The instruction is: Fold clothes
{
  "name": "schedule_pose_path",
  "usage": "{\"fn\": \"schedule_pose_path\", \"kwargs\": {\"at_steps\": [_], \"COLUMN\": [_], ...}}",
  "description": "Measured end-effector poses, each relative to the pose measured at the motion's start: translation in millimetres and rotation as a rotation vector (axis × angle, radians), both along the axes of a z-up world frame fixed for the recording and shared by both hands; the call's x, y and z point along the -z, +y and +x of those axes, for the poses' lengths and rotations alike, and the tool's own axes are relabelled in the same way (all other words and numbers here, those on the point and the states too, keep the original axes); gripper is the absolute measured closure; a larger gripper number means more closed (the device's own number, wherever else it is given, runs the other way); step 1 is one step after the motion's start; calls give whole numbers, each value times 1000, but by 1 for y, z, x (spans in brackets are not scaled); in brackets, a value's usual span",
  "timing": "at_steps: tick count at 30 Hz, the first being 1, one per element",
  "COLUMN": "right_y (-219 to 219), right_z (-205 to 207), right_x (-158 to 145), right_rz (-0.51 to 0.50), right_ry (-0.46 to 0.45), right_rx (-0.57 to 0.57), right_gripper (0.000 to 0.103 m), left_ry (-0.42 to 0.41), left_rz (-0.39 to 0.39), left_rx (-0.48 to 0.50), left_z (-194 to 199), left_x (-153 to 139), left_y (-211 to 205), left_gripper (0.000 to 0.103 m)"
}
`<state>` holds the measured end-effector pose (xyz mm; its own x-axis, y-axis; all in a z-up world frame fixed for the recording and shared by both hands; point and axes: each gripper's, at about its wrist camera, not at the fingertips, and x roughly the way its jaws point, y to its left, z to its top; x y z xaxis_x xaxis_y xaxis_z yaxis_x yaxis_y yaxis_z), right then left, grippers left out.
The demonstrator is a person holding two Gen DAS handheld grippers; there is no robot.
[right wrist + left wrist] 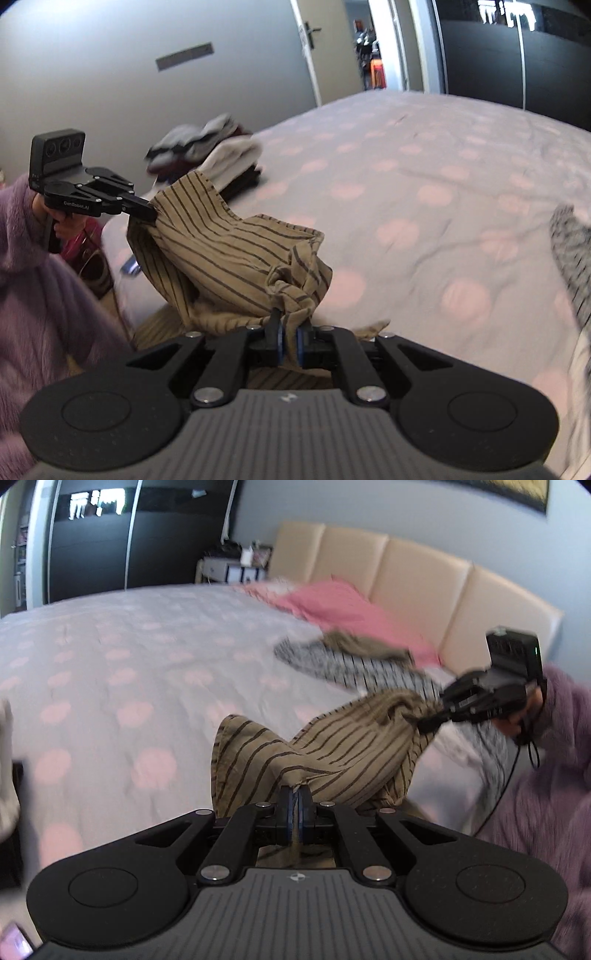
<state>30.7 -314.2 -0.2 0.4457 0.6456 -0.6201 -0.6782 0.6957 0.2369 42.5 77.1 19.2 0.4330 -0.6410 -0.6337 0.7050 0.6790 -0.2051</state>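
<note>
A tan garment with dark stripes (325,746) hangs between my two grippers above the bed. My left gripper (295,794) is shut on one edge of it; it also shows in the right wrist view (147,216), pinching the cloth's far corner. My right gripper (288,332) is shut on a bunched part of the same garment (229,254); it shows in the left wrist view (424,722) gripping the far end. The cloth sags in folds between them.
The bed (129,664) has a white cover with pink dots. A grey-and-white striped garment (362,668), a brown one (365,646) and a pink pillow (343,605) lie by the headboard. A pile of folded clothes (214,151) sits at the bed's far edge.
</note>
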Motion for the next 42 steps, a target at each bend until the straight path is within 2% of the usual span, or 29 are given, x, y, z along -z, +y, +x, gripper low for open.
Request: {"fn": "schedule_pose_path", "kwargs": {"at_steps": [6,8,12,14,15,18,20,24,27,29,31,33,36,38,40,42], "right_y": [12,16,20,21,21,21,22,33,58,78,94,108,121,127,128,126], "right_z": [-30,-38,-57,-65,-69,-78,-84,-90,-97,-98,-100,-103,-105,-105,-102,-104], "right_x": [45,56,65,64,60,45,35,23,22,30,39,49,63,72,78,77], "right_rz": [-78,-126,-178,-189,-190,-167,-161,-104,-161,-207,-257,-303,-373,-437,-438,-407], "right_ry": [44,62,83,80,70,21,-12,5,-17,-9,-24,-46,-123,-182,-200,-197], "right_rx": [-26,-48,-72,-82,-78,-52,-27,36,21,12,9,-2,0,-8,-17,-60], "right_gripper": [94,90,75,65,57,57,57,57,56,45,43,43,45,55,81,101], "left_ry": [59,105,150,141,134,120,113,134,158,219,250,242,218,189,157,176], "left_rz": [85,107,190,195,193,155,106,-4,-40,-54,-93,-112,-114,-114,-106,-105], "left_rx": [-4,-9,8,3,-12,-66,-114,-209,-263,-306,-331,-345,-374,-392,-397,-415], "left_z": [-22,-23,-36,-50,-56,-67,-70,-71,-66,-60,-56,-55,-55,-54,-52,-48], "left_x": [51,64,75,72,69,57,46,29,23,25,26,26,25,22,19,21], "left_y": [-10,-11,-13,-10,-8,-1,4,13,10,6,3,0,-5,-6,-8,-9], "left_gripper": [102,102,100,97,92,80,79,77,66,66,65,62,61,61,61,61]}}
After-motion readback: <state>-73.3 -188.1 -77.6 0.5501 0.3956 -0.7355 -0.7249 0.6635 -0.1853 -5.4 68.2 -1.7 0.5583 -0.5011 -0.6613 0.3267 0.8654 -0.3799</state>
